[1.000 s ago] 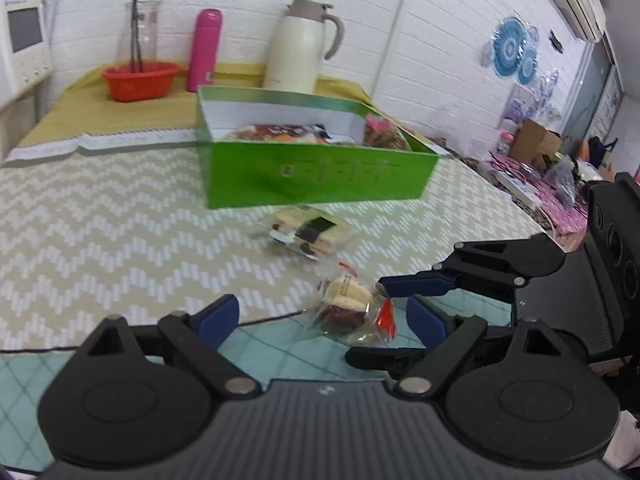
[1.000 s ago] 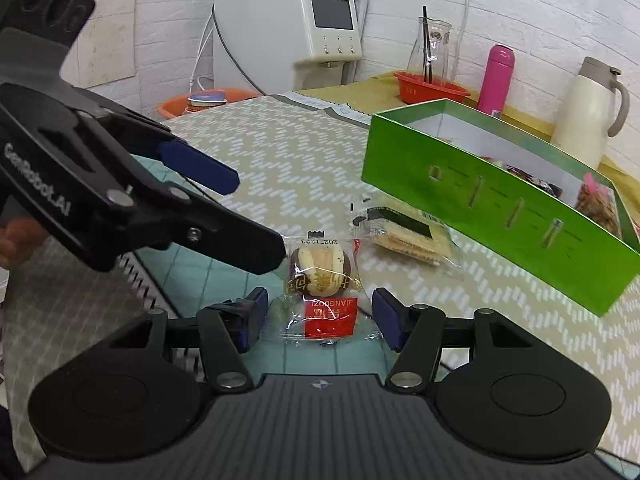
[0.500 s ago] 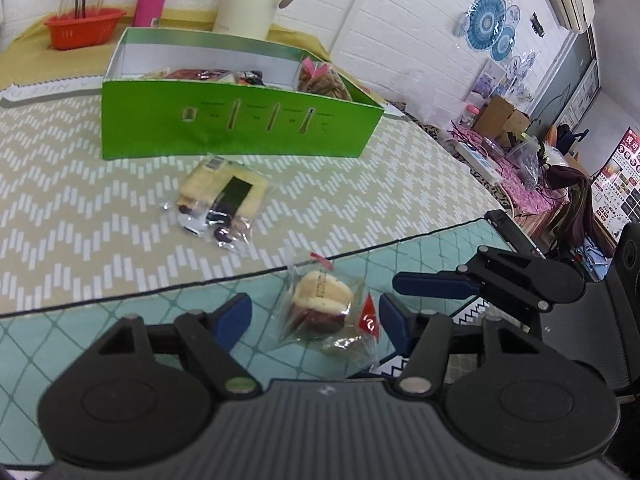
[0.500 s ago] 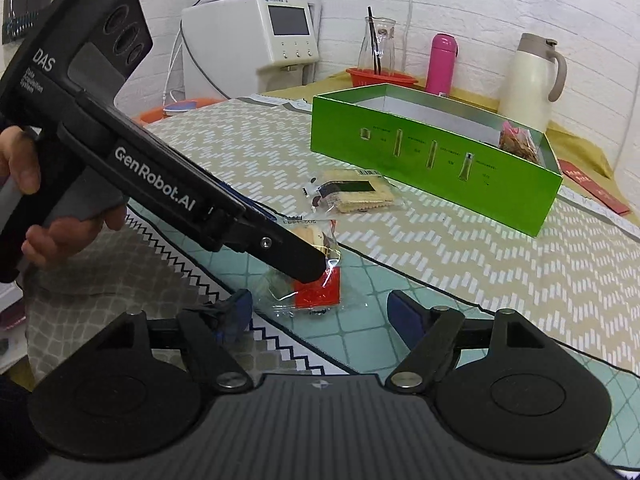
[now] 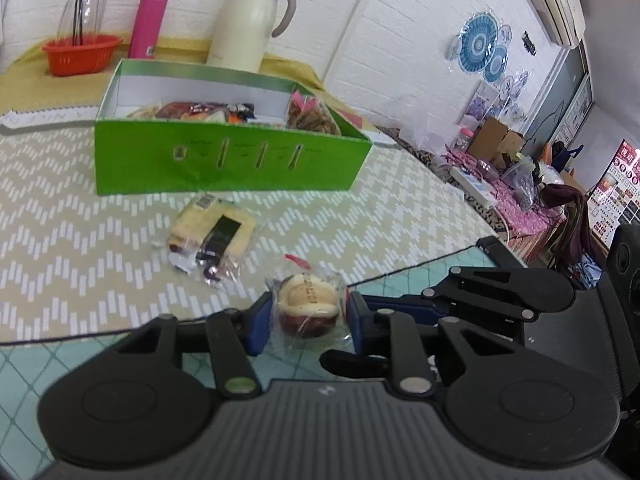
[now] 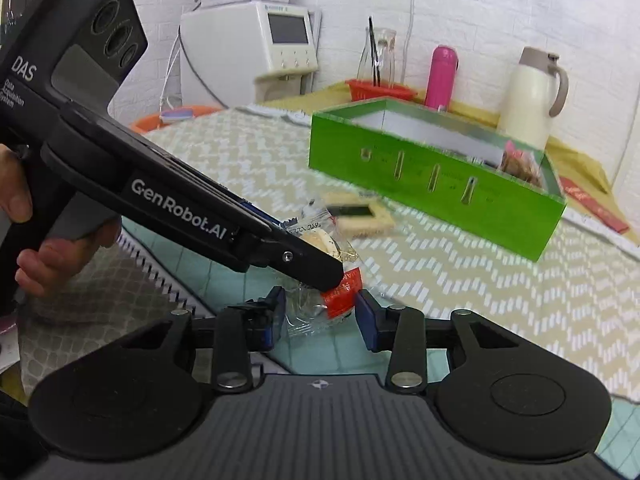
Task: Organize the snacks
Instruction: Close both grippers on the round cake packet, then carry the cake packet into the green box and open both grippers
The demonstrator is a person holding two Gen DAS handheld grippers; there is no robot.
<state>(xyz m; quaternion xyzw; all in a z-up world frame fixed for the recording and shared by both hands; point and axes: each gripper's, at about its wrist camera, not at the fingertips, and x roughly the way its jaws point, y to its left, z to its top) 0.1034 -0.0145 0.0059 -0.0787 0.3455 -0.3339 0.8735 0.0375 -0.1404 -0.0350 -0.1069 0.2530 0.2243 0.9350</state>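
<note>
My left gripper (image 5: 307, 322) is shut on a clear-wrapped round pastry (image 5: 307, 309) with a red label and holds it just above the table. In the right wrist view the same pastry (image 6: 332, 276) sits under the left gripper's black fingers (image 6: 304, 264). My right gripper (image 6: 320, 314) has its jaws around the packet's near end, with a gap on each side. A second wrapped snack (image 5: 212, 234) lies flat on the cloth in front of the green snack box (image 5: 228, 160), which holds several packets. It also shows in the right wrist view (image 6: 360, 220).
A cream thermos jug (image 5: 250, 20), pink bottle (image 5: 148, 20) and red basket (image 5: 82, 54) stand behind the box. A white appliance (image 6: 248, 48) stands at the back left. The table's right edge borders cluttered shelves (image 5: 504, 184).
My left gripper has closed on the pastry and lifted it slightly. My right gripper's jaws have narrowed around the packet's near end.
</note>
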